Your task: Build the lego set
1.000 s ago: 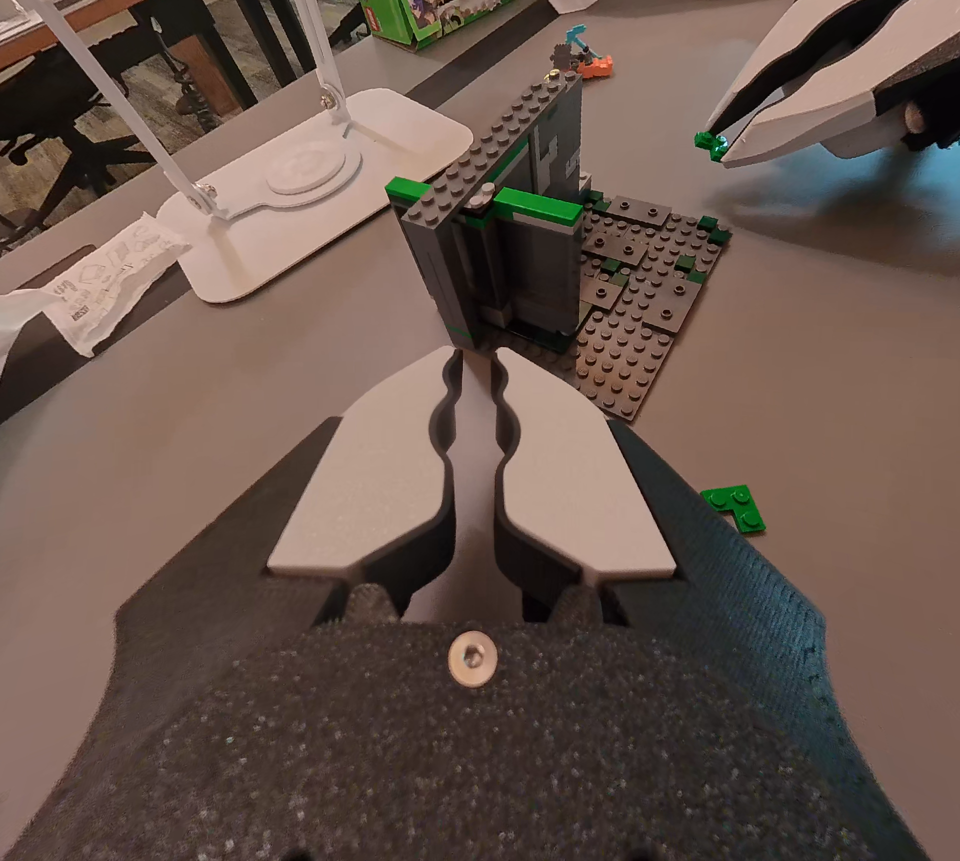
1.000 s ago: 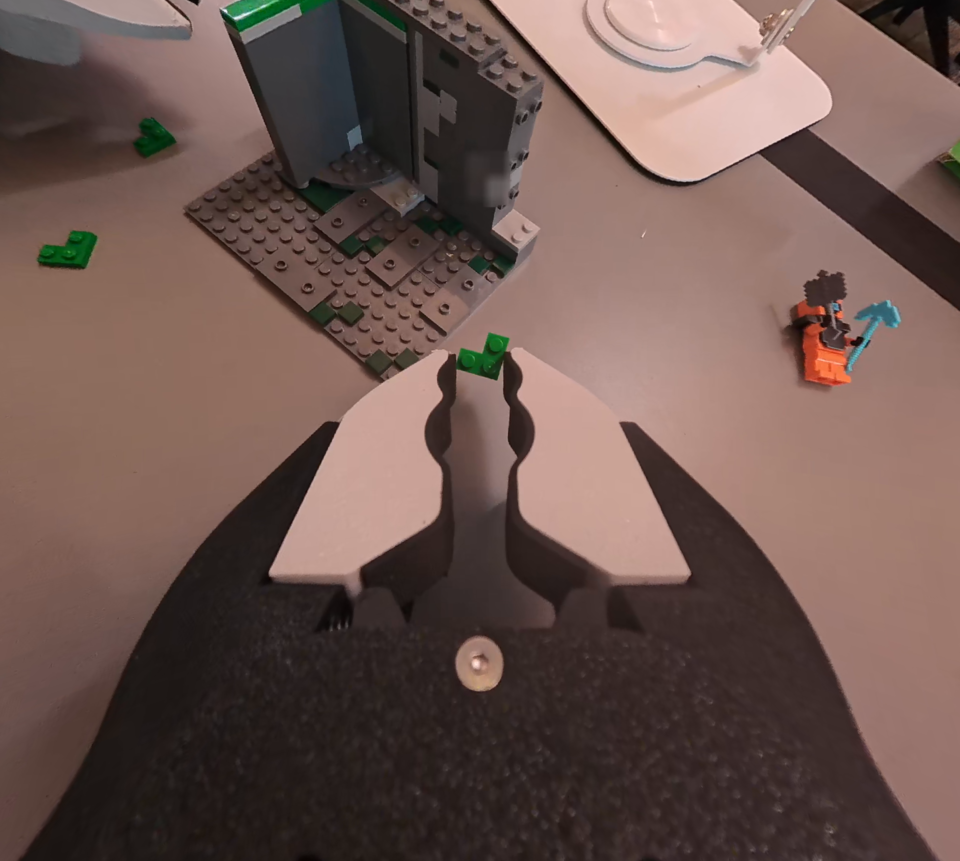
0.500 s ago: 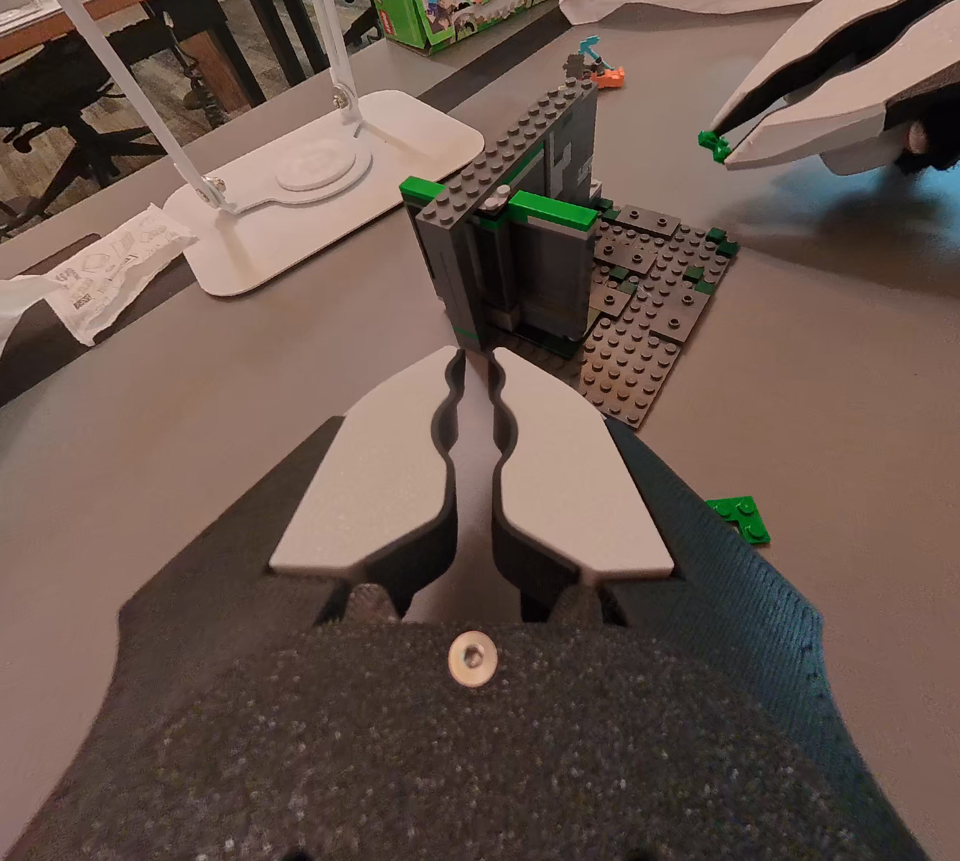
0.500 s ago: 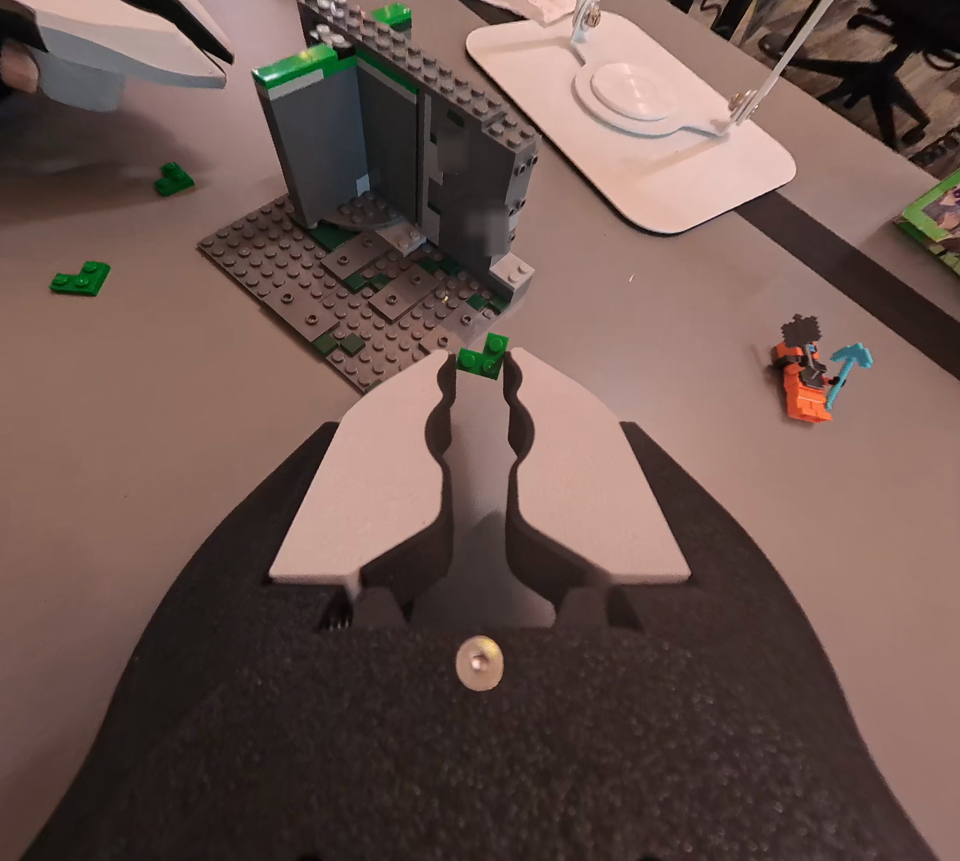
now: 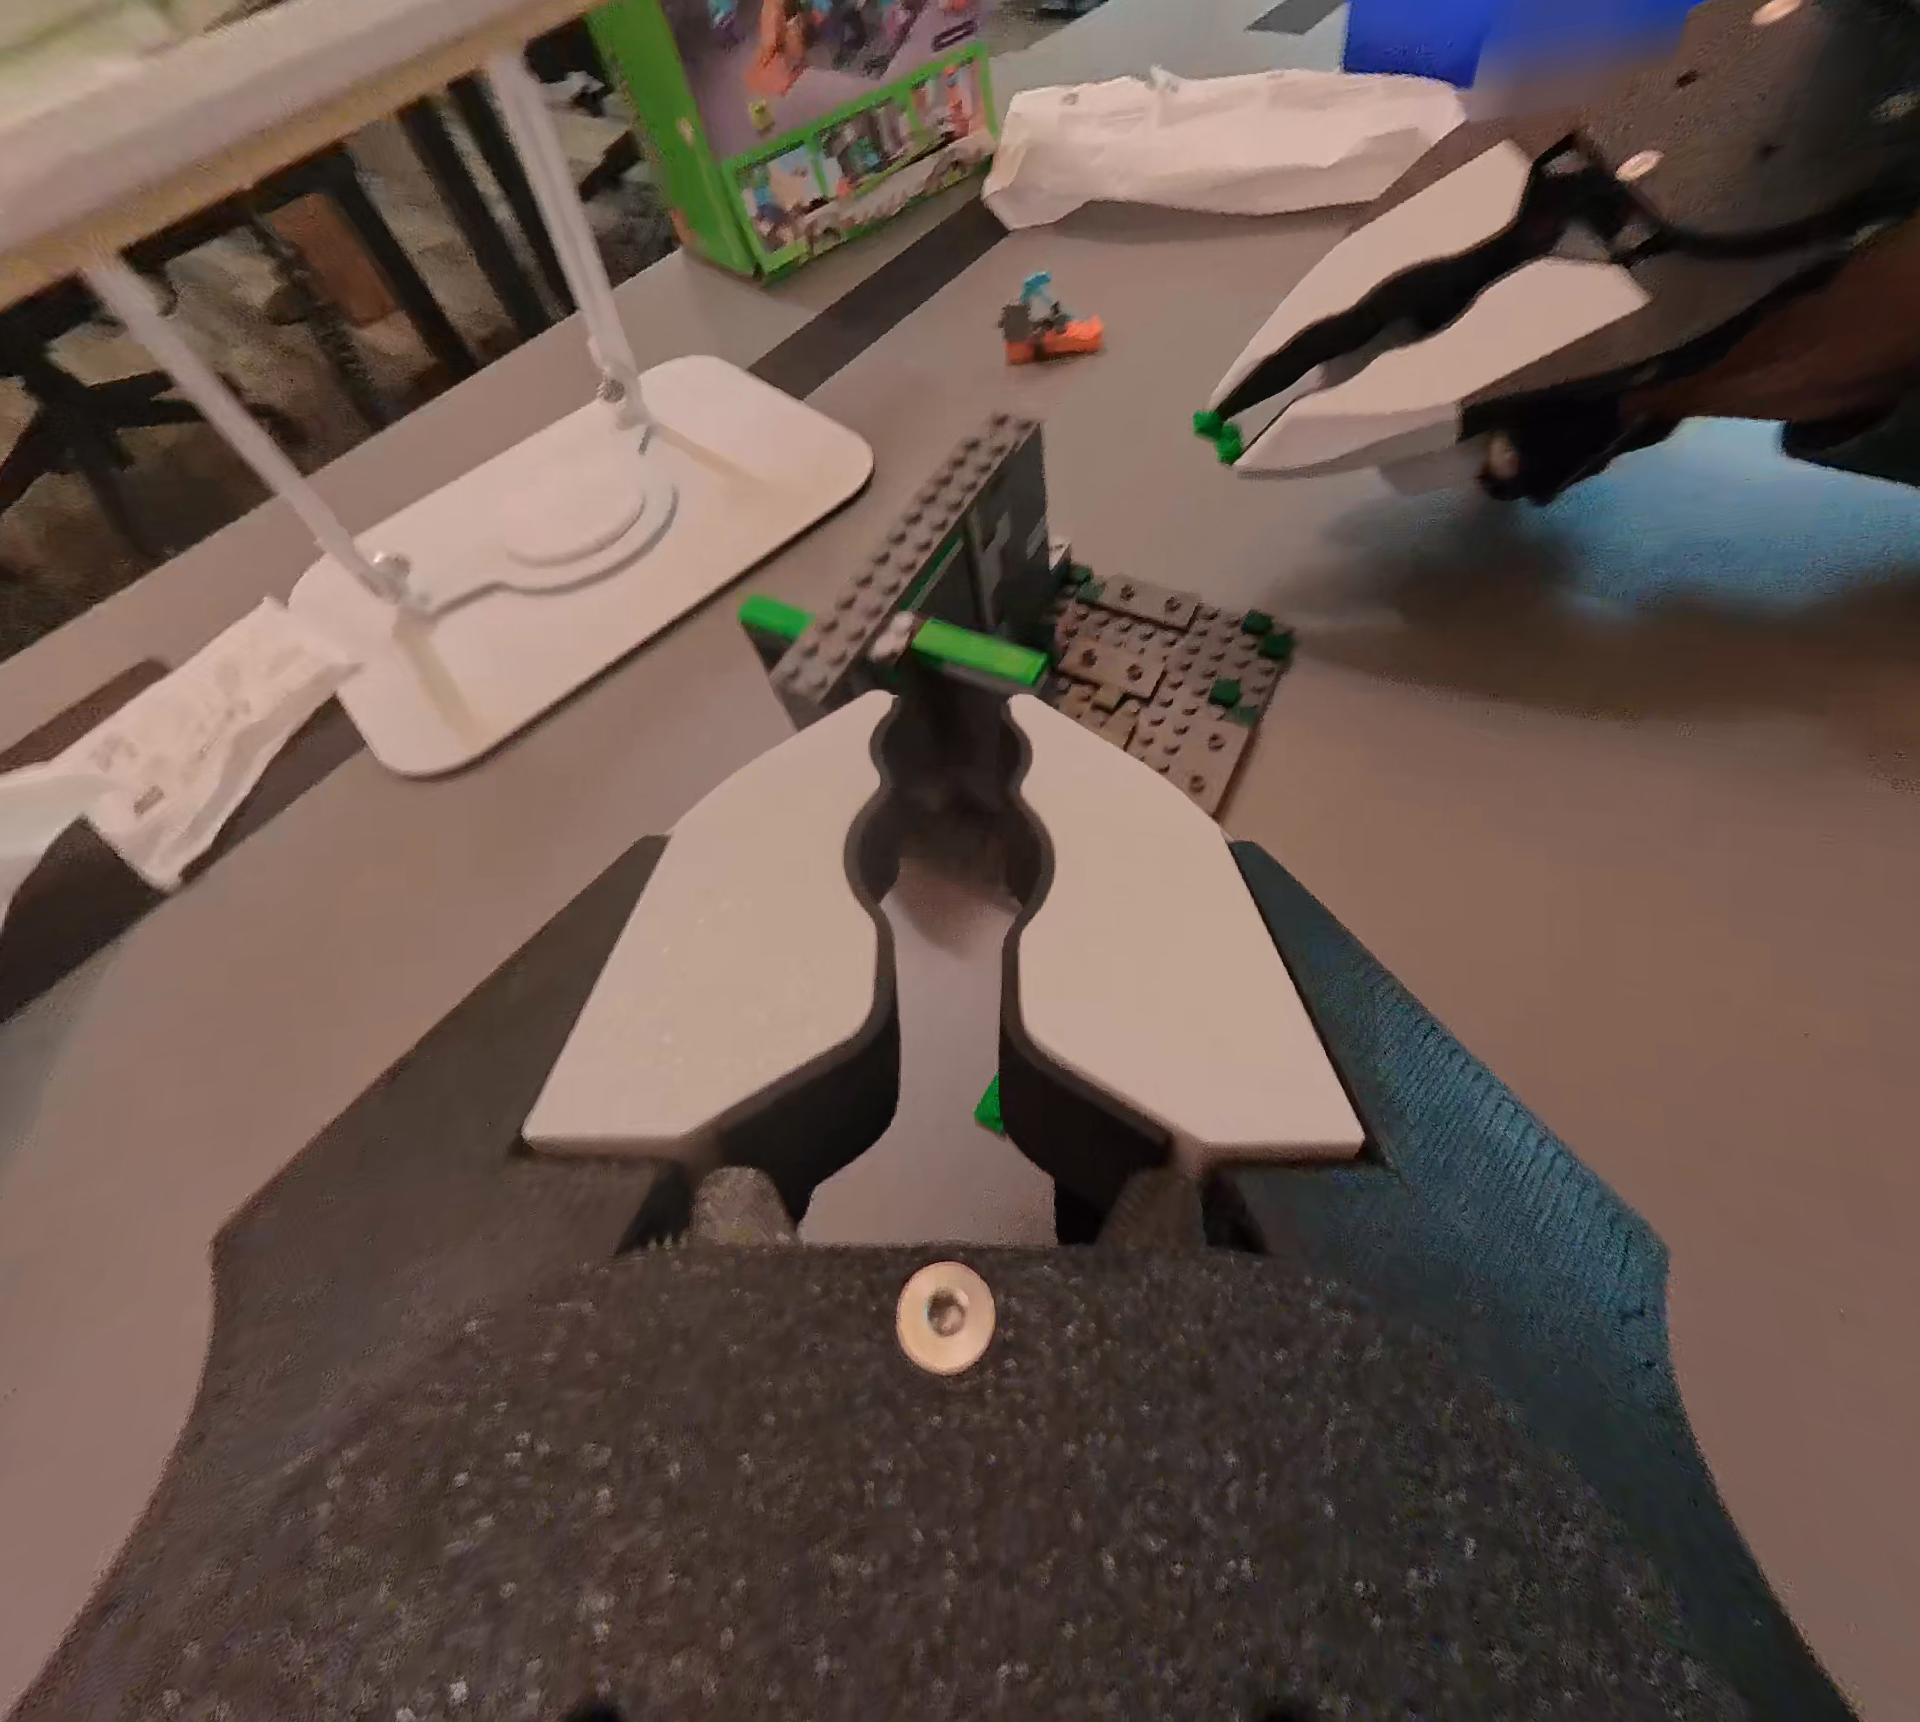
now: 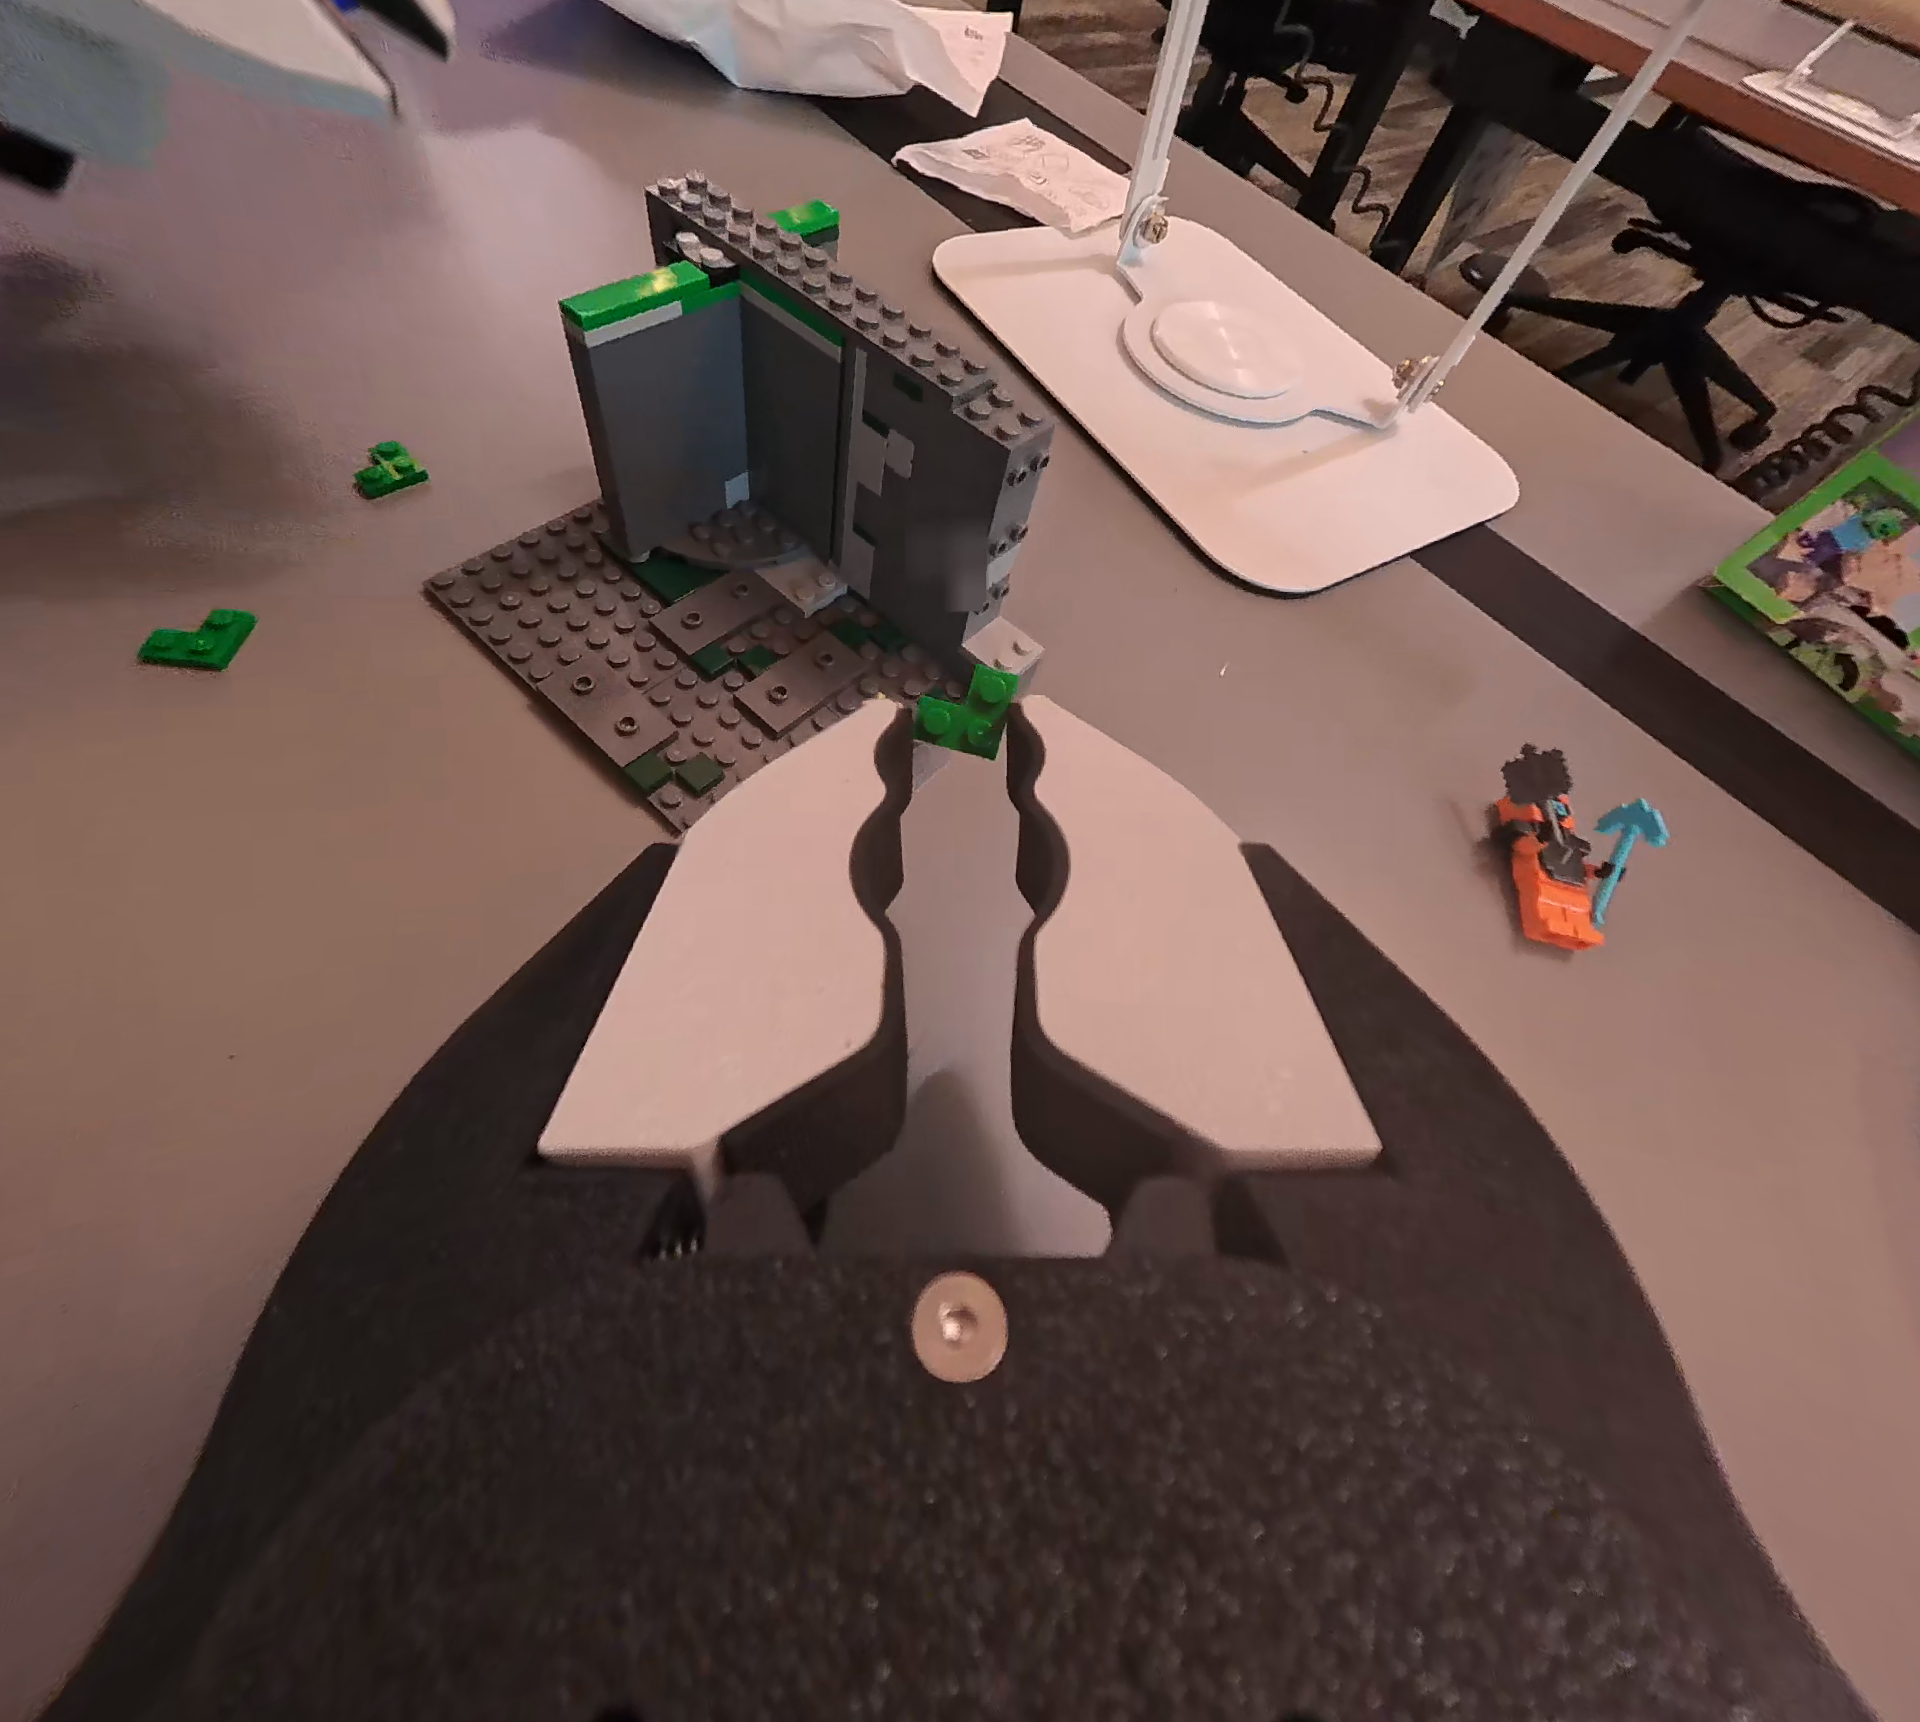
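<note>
The left tongs (image 5: 948, 716) have opened and risen over the wall (image 5: 935, 571), holding nothing. The right tongs (image 6: 958, 716) stay clamped on a green plate (image 6: 964, 712) (L-shaped), held above the counter (image 6: 312, 893) near the baseplate (image 6: 582, 633)'s corner; placement appears next.

Three green corner plates (image 6: 959, 714) (image 6: 197, 637) (image 6: 390, 468), one grey build (image 6: 800, 467), one minifigure (image 6: 1553, 862), one set box (image 5: 821, 41), two tools (image 6: 957, 716) (image 5: 951, 716).

Both wrist views look down along their fingers at the worktop (image 5: 1558, 893) from opposite sides. The left sits close above the lego build (image 5: 997, 633); the right sees it (image 6: 810, 467) near, at 11 o'clock.
</note>
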`<action>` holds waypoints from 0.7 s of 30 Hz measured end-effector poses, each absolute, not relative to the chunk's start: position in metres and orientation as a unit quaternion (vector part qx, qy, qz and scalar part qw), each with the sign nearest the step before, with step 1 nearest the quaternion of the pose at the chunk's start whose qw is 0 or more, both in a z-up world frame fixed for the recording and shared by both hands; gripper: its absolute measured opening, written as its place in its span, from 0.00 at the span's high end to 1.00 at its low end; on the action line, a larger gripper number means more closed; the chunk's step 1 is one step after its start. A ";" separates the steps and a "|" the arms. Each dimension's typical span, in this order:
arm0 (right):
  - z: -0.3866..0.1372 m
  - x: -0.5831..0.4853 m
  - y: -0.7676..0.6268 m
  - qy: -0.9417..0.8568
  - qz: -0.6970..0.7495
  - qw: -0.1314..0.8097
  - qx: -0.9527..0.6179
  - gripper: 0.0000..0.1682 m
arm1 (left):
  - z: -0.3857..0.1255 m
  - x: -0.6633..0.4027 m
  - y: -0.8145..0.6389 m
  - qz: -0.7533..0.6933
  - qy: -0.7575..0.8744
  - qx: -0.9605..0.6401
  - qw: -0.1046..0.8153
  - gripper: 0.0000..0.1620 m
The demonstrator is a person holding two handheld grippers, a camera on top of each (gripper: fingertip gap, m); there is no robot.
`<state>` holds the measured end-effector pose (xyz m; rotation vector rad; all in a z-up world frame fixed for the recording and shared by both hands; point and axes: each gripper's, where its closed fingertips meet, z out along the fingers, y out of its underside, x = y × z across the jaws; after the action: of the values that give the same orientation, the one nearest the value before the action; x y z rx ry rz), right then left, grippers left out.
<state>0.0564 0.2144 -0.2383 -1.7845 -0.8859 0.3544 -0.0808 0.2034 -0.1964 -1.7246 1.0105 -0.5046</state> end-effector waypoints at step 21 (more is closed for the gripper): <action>-0.223 0.097 0.191 -0.373 0.224 0.551 -0.712 0.90 | -0.251 0.003 0.253 -0.003 0.778 -0.622 0.092 0.86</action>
<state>0.0973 0.1908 -0.2235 -1.6846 -0.8813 0.5309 0.0027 0.2530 -0.2511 -1.8457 2.3094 -0.0082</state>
